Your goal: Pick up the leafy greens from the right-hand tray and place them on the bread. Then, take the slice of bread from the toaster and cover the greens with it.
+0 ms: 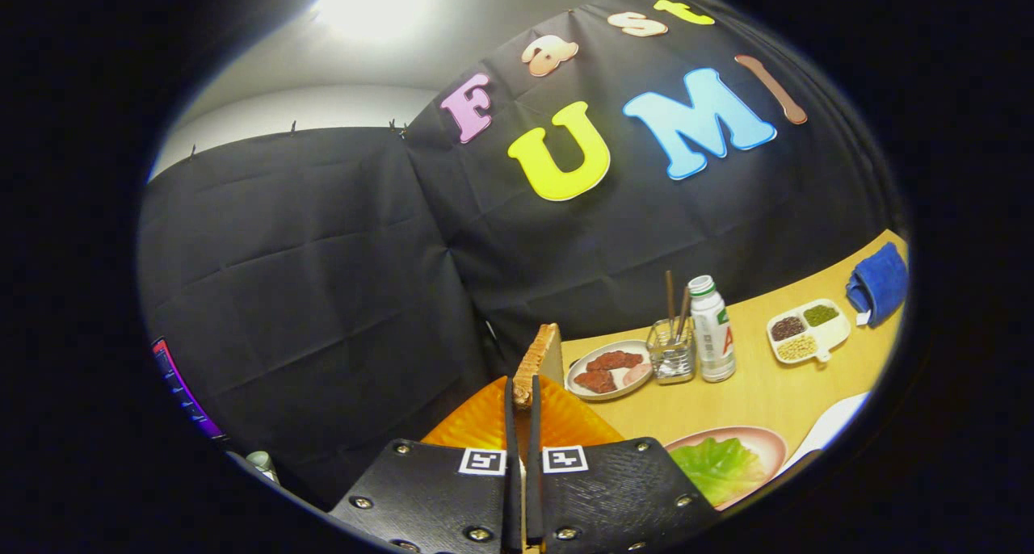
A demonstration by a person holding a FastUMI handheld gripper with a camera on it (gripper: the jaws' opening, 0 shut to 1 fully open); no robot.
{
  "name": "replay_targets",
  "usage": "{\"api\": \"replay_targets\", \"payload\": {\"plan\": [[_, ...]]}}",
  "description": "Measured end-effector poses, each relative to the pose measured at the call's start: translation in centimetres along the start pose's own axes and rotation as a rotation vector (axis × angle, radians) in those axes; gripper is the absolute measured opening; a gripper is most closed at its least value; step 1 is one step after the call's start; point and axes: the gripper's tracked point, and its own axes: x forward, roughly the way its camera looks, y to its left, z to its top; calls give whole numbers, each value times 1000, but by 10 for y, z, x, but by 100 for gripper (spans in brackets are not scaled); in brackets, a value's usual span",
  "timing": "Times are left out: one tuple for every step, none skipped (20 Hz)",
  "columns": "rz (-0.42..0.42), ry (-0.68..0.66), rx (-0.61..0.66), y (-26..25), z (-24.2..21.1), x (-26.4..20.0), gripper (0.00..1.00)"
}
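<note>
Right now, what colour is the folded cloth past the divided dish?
Blue cloth, gripper view.

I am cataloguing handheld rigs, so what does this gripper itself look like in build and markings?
The gripper has two wide, dark, ridged plates side by side, fastened with shiny round screws. Each plate carries a small square black-and-white fiducial tag near its inner edge. Two thin, flat, blade-like fingers run forward from between the plates.

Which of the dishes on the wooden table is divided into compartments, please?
The white divided tray beside the blue cloth: it holds dark, green and pale grains in separate compartments. The meat plate and lettuce plate are undivided. The gripper pinches the bread slice.
</note>
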Motion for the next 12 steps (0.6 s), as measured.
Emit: {"api": "replay_targets", "payload": {"plan": [[-30, -1, -9, -14, 1, -6, 2], [-65, 6, -22, -28, -2, -12, 2], [-113, 15, -34, -46, -5, -20, 2], [-151, 27, -43, -62, -11, -26, 2], [-197, 41, -51, -79, -16, -34, 2], [-233, 53, -57, -92, -21, -41, 2], [-267, 62, -65, -104, -25, -49, 2], [-299, 71, -81, -114, -29, -55, 2], [-334, 80, -106, -125, -32, -62, 2], [-367, 91, -138, -134, -36, -66, 2], [-399, 105, -180, -142, -41, -71, 2], [-421, 121, -210, -145, -48, -73, 2]]}}
